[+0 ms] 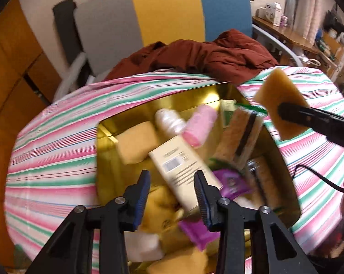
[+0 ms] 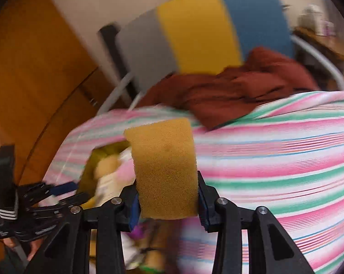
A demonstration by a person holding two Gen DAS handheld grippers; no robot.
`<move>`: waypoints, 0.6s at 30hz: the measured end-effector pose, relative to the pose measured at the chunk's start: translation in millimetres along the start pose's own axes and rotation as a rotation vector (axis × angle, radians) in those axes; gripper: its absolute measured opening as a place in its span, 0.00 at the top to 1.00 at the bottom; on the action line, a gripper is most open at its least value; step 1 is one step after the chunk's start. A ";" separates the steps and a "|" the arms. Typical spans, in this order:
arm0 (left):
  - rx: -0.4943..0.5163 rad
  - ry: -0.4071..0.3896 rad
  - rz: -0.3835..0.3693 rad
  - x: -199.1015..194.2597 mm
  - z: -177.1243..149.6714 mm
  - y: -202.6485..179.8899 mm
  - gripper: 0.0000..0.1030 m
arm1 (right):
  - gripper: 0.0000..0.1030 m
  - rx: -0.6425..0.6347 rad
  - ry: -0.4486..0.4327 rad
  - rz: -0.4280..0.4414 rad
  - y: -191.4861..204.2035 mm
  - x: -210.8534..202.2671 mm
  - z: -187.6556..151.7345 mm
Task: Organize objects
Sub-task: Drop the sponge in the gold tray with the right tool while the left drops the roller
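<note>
Yellow sponge (image 2: 165,169) clamped upright between the right tongs (image 2: 168,202)

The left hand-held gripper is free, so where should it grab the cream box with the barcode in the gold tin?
Grip the cream box across its narrow width, from above. It lies flat atop the clutter in the gold tin, long sides exposed.

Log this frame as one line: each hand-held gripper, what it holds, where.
right hand-held gripper: shut on yellow sponge, above striped tablecloth | left hand-held gripper: open, empty, over gold box
</note>
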State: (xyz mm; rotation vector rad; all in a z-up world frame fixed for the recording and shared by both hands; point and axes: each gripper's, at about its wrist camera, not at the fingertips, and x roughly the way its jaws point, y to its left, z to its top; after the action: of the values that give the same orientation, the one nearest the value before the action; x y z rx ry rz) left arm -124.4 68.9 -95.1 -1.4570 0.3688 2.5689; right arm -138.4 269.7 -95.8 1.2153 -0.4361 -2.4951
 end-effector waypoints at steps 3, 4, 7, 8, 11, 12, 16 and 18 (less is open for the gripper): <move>-0.022 -0.026 0.018 -8.5 -12.4 9.5 0.34 | 0.52 -0.052 0.063 -0.010 29.5 20.7 -9.7; -0.031 -0.036 0.021 -12.1 -16.6 13.1 0.33 | 0.52 -0.068 0.057 -0.022 36.2 20.6 -13.3; -0.047 -0.053 0.039 -18.5 -25.3 22.4 0.31 | 0.51 -0.094 0.034 -0.032 49.9 13.8 -23.6; -0.053 -0.054 0.032 -19.7 -27.6 24.7 0.31 | 0.51 -0.083 0.015 -0.055 50.6 7.4 -26.6; -0.064 -0.060 0.013 -23.0 -35.8 27.8 0.31 | 0.44 -0.052 -0.017 -0.064 46.8 -6.7 -29.0; -0.065 -0.060 0.010 -24.2 -38.0 27.1 0.31 | 0.43 -0.045 -0.029 -0.072 48.1 -13.1 -32.4; -0.053 -0.093 -0.004 -33.3 -51.3 20.9 0.31 | 0.41 -0.057 -0.099 -0.150 56.4 -43.6 -46.1; -0.039 -0.123 0.006 -40.0 -58.1 16.4 0.31 | 0.41 -0.080 -0.127 -0.198 62.3 -57.5 -57.9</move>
State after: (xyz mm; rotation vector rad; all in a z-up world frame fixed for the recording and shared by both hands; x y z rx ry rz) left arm -60.7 35.3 -87.2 -1.3039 0.3073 2.6682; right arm -48.8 230.5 -64.4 1.1224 -0.2549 -2.7399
